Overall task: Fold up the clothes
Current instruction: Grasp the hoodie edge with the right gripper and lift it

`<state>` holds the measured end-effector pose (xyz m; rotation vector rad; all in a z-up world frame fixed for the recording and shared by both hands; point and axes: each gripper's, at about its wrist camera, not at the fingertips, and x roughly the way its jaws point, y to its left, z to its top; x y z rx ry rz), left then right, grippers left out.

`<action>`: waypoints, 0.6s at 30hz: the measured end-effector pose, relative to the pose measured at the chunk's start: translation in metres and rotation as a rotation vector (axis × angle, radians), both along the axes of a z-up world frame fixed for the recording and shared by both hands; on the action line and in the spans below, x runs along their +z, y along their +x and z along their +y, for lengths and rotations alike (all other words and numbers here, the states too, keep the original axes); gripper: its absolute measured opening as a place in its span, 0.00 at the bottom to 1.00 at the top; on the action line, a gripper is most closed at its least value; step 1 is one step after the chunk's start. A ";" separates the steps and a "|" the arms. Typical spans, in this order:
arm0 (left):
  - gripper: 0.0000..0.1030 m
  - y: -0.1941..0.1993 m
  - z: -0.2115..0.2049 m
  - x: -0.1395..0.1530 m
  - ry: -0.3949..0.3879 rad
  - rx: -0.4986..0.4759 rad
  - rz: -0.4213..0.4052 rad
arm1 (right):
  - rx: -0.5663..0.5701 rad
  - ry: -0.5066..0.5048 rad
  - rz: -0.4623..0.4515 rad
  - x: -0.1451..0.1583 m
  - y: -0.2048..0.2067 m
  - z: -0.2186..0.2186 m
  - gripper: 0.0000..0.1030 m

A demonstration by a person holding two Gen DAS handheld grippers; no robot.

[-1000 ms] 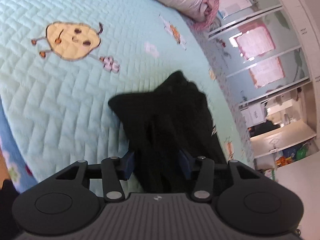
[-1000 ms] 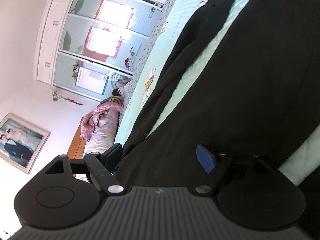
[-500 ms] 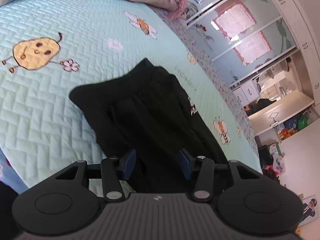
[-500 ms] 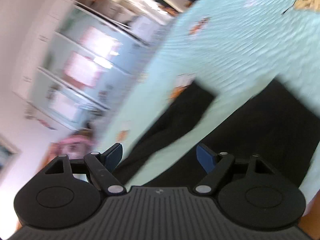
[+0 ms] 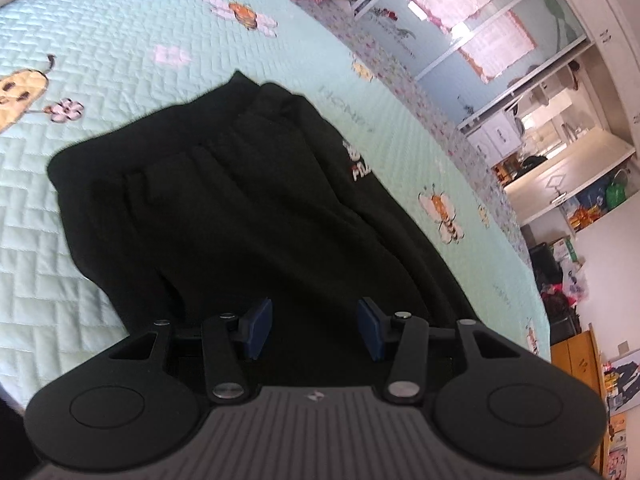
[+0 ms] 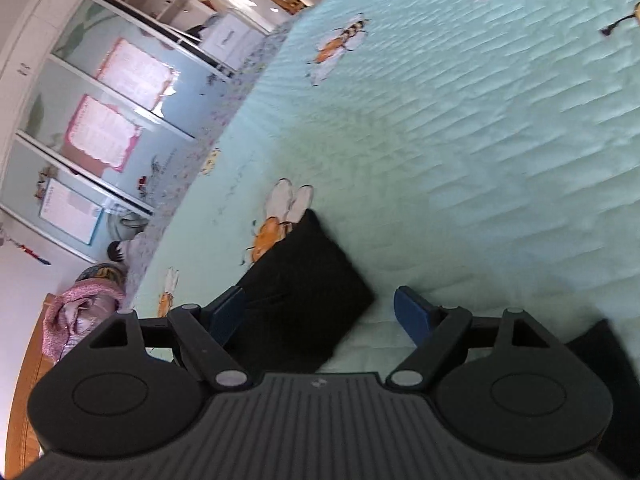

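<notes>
Bright daylight, glare on the cupboard doors (image 5: pixel 476 20), fisheye-bent edges, slight blur in right wrist view

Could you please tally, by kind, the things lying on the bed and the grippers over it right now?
Black trousers: 1
Rolled bedding at the head of the bed: 1
Grippers: 2, left gripper and right gripper
Total: 4
</notes>
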<state>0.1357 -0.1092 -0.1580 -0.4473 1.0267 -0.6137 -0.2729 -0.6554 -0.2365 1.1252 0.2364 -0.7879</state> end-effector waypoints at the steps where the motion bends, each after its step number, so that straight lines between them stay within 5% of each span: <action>1: 0.48 0.000 -0.004 -0.002 0.003 -0.006 0.006 | 0.007 -0.007 0.014 0.000 0.004 0.001 0.70; 3: 0.48 -0.001 -0.010 -0.005 0.004 -0.023 0.013 | 0.019 0.007 0.048 -0.002 0.013 -0.001 0.18; 4: 0.48 -0.002 -0.012 -0.005 0.004 -0.030 0.013 | 0.015 0.028 0.050 -0.003 0.017 -0.004 0.10; 9: 0.48 -0.002 -0.017 -0.010 0.010 -0.052 0.021 | -0.001 0.021 -0.017 0.016 0.022 -0.003 0.05; 18: 0.48 -0.003 -0.021 -0.015 0.021 -0.052 0.030 | -0.039 -0.092 -0.173 0.111 0.062 -0.068 0.05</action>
